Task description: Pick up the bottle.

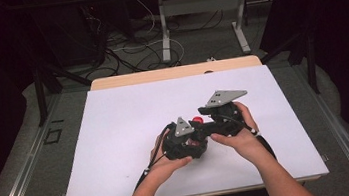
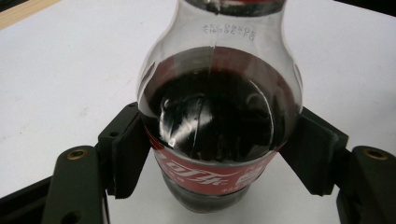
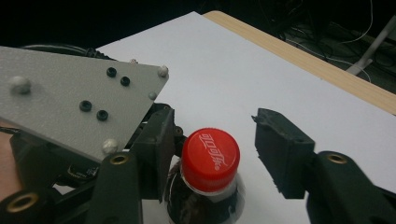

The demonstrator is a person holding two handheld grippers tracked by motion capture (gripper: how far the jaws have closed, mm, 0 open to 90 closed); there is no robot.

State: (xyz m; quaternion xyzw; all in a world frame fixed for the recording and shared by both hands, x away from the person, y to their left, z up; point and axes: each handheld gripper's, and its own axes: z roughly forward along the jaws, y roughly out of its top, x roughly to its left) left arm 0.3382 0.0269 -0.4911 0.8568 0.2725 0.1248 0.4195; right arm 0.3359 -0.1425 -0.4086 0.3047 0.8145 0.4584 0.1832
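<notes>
A cola bottle [image 2: 217, 121] with dark drink and a red label stands upright on the white table [image 1: 123, 109]. My left gripper [image 2: 217, 156] is shut on its body, with the pads [image 2: 128, 149] pressing both sides at the label. Its red cap [image 3: 210, 156] shows from above, between the jaws of my right gripper [image 3: 214, 135]. The left jaw stands close beside the cap, and the right jaw is clearly apart from it, so that gripper is open. From above, the cap [image 1: 198, 121] peeks out between the left gripper [image 1: 192, 138] and the right gripper [image 1: 205, 122].
The left gripper's grey three-cornered plate [image 3: 70, 98] sits just left of the cap. A wooden table edge [image 1: 174, 72] runs along the far side of the white sheet. Beyond it are desk legs [image 1: 164, 33] and cables on the floor.
</notes>
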